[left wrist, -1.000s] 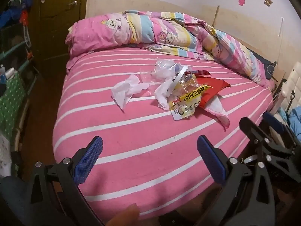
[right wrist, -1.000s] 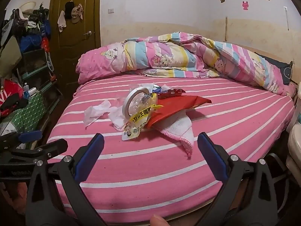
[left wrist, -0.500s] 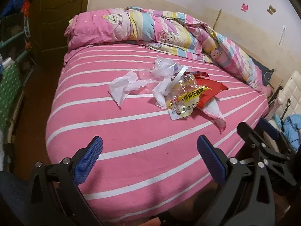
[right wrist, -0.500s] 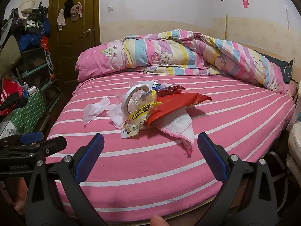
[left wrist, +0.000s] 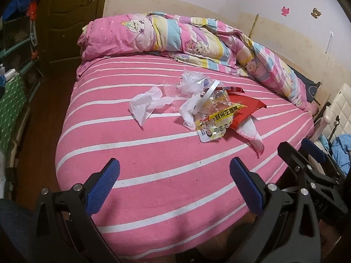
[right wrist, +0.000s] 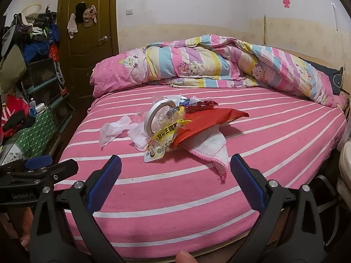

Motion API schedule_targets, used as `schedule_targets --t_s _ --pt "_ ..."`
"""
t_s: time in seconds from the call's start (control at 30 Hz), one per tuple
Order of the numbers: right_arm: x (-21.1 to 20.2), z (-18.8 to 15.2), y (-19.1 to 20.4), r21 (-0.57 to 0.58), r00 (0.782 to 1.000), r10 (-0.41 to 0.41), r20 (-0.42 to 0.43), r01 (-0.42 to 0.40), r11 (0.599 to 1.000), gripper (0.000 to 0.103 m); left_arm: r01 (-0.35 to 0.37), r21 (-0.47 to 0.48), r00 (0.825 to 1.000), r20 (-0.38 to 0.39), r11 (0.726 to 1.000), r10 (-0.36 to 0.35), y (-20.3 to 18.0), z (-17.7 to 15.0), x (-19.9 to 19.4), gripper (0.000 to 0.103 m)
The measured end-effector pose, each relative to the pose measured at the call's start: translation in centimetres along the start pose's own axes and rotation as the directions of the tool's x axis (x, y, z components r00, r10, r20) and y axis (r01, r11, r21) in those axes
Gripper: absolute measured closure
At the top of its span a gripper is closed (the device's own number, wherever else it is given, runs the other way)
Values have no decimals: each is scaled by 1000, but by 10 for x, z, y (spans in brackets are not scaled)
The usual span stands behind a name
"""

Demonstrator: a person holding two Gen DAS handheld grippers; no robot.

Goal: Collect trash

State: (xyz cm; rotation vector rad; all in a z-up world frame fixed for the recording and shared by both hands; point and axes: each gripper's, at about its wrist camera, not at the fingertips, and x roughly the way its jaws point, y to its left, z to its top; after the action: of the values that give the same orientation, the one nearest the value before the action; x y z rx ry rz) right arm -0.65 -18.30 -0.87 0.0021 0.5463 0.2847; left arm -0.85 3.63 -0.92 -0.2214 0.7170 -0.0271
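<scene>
Two grippers hover short of the near edge of the bed (left wrist: pixel 153 208), both with jaws spread wide apart and holding nothing. All trash lies in one cluster on the striped sheet near the middle of the bed, well apart from both tools.

Cluster layout, referenced to the yellow-labelled snack bag (left wrist: pixel 216 118):
- Crumpled white tissue (left wrist: pixel 145 105) lies to its left, separate from the pile and nearest the left side of the bed.
- A tape ring (right wrist: pixel 159 116) stands tilted against its far-left side.
- Clear plastic wrap (left wrist: pixel 192 82) lies beyond it, toward the rolled quilt (left wrist: pixel 175 39).
- A red wrapper (right wrist: pixel 210 118) lies to its right, overlapping a white cloth with pink trim (right wrist: pixel 210 149), which points toward the near edge.

Key relation: the snack bag lies ahead of both tools. From the left gripper (left wrist: pixel 173 188) it sits forward and to the right; from the right gripper (right wrist: pixel 175 184) it sits almost straight ahead, slightly left. The bag's long axis runs from the near edge toward the quilt, roughly in line with the right gripper's approach. The cloth corner is the piece closest to the right gripper.

Judgement: the right gripper appears better aligned for the bag, cloth and red wrapper; the left gripper appears better placed for the tissue. No receptacle for the trash can be identified in either view. The thin films are likely to crumple and slip, so a deep bite is advisable.
</scene>
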Motion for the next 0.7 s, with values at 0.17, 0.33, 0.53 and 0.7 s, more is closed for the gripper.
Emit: schedule_targets --t_s 0.17,0.33,0.53,0.7 --pt "1 -1 1 0 1000 0 -4 0 1000 5 2 -2 1000 4 1000 -2 1 0 -2 6" --pt "1 -2 3 -5 1000 3 -8 -3 1000 5 3 -6 1000 6 1000 -3 3 0 -3 6" --pt "1 -2 3 -4 1000 6 -12 -6 1000 5 2 -9 1000 11 1000 -2 4 0 -4 6" --pt "1 -2 4 -6 1000 8 -21 -8 1000 5 3 -7 1000 10 1000 -3 5 1 -5 6"
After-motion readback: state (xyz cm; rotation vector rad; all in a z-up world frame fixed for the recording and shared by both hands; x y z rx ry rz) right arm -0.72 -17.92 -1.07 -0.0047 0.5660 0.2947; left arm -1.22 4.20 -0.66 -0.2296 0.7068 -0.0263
